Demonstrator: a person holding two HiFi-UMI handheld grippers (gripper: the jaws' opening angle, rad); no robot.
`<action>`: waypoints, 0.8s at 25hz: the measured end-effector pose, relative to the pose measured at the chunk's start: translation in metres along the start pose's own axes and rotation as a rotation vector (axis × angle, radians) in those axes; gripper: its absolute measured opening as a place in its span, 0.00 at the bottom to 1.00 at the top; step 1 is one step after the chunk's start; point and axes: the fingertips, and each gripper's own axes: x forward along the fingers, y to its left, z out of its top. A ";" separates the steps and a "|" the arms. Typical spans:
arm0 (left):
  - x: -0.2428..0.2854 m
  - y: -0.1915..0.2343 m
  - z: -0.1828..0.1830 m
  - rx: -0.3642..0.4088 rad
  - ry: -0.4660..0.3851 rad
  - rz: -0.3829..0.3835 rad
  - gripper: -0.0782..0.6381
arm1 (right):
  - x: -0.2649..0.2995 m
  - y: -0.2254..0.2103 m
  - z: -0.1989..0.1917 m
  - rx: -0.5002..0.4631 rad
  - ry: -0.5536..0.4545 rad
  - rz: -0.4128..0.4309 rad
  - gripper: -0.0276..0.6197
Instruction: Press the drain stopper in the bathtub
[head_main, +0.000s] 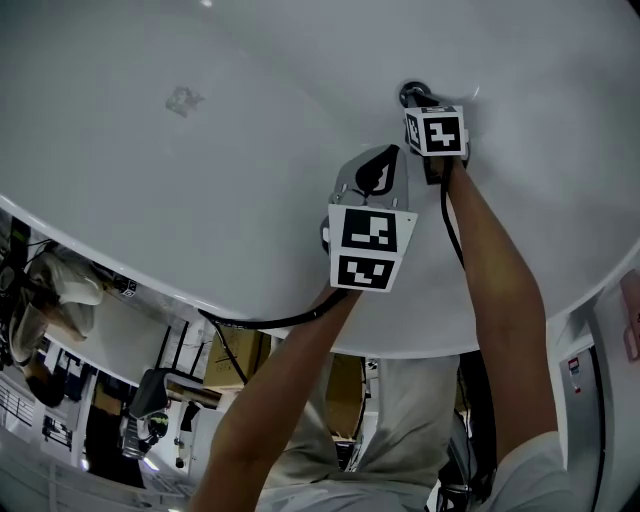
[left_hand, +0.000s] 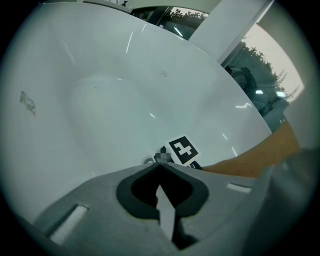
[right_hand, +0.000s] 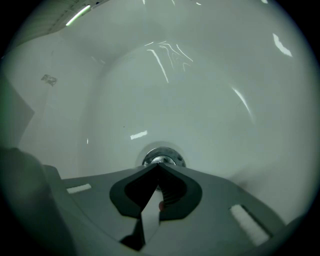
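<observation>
- The bathtub (head_main: 200, 150) is white and dry-looking, and no water shows on its floor.
- The drain stopper (right_hand: 161, 158) is a round chrome cap. It sits in the tub floor at the lowest part of the basin.
- The right tongs (right_hand: 159, 167) are narrowed to nothing: the two tips meet and nothing is held between them.
- The joined tips of the right tongs point down at the near edge of the stopper. They overlap its rim in the right gripper view. Whether they touch the metal cannot be told.
- The left tongs (left_hand: 160, 167) are likewise closed tip to tip and carry nothing.
- The left tongs hang above the tub floor, just beside the right arm and short of the drain. They take no part in the press.
- From the left gripper view, the marker cube (left_hand: 182, 150) of the right tongs stands directly ahead. The person's forearm (left_hand: 250, 160) runs off to the right.
- Progress, as a judgement: the approach is complete and the right tongs are aligned on the stopper.
- Remaining, as a judgement: drive the closed tips straight down on the cap centre, then lift clear.
- The stopper's height gives no clear sign of being up or down, so the press cannot be confirmed as done.
</observation>
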 end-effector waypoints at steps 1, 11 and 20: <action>-0.001 0.000 0.001 0.008 0.000 0.001 0.11 | -0.003 0.000 0.002 -0.012 -0.002 0.006 0.06; -0.016 0.001 0.017 0.017 -0.032 0.037 0.12 | -0.044 0.006 0.022 -0.045 -0.061 0.106 0.05; -0.043 -0.024 0.044 0.010 -0.085 0.052 0.12 | -0.102 0.019 0.032 -0.054 -0.108 0.132 0.05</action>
